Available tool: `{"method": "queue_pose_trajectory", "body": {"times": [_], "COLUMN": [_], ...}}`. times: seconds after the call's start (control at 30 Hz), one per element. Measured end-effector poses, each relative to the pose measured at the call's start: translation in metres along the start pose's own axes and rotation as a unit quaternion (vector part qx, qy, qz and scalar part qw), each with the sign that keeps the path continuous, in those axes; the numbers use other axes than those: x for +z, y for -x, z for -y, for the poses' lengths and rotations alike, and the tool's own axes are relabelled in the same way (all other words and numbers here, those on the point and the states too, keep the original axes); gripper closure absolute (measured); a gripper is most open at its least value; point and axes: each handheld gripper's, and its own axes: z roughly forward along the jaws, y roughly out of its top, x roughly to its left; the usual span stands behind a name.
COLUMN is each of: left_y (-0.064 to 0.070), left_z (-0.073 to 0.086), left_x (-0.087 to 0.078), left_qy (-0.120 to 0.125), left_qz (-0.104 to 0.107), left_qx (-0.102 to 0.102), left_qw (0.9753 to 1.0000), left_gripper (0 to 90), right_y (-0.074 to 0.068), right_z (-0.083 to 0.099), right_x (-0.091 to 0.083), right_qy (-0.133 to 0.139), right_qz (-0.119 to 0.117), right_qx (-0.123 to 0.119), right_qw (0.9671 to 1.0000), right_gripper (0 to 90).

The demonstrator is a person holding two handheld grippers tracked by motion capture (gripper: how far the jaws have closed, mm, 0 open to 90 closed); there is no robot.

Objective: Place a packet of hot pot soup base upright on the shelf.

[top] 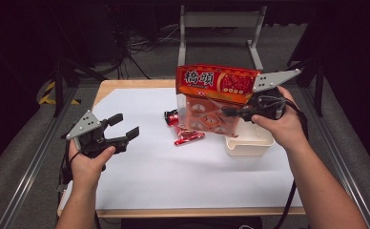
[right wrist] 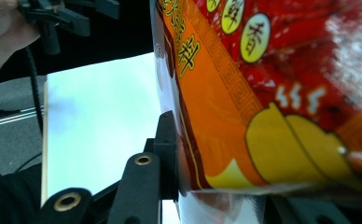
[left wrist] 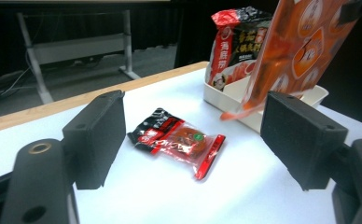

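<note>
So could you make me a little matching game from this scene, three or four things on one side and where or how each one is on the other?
Things:
1. large orange-red printed snack bag
2. small red-and-black foil packets
3. shallow cream plastic tray
4. left tongs

States:
A. open, holding nothing
B. lying flat on the white table cover
C. held up in the right tongs
D. sitting under the raised bag

Pairs: 1-C, 2-B, 3-D, 4-A

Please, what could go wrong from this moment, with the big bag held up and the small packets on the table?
The right gripper holds the big bag by one edge only, so it may slip or swing. Its lower end hangs close over the white tray and could catch on the rim. The open left gripper points at the small packets, which overlap, so it might push them or take both.
</note>
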Motion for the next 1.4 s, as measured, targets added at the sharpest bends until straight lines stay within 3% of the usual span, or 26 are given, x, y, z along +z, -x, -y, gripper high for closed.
{"method": "queue_pose_trajectory", "body": {"times": [0.27,0.73,1.4], "left_y": [-0.004,-0.004,-0.005], "left_z": [0.002,0.002,0.003], "left_x": [0.0,0.0,0.002], "left_qy": [0.001,0.0,-0.002], "left_qz": [-0.004,0.0,0.003], "left_qx": [-0.008,-0.009,-0.012], "left_qw": [1.0,1.0,0.9999], "left_gripper": [20.4,19.9,19.6], "right_y": [0.017,0.032,0.051], "right_z": [0.002,0.009,0.035], "right_x": [-0.016,-0.031,-0.04], "right_qy": [-0.002,0.001,0.02], "right_qz": [0.029,0.064,0.124], "right_qx": [0.008,0.016,0.05], "right_qw": [0.9995,0.9978,0.9908], "right_gripper": [70.2,70.2,70.3]}}
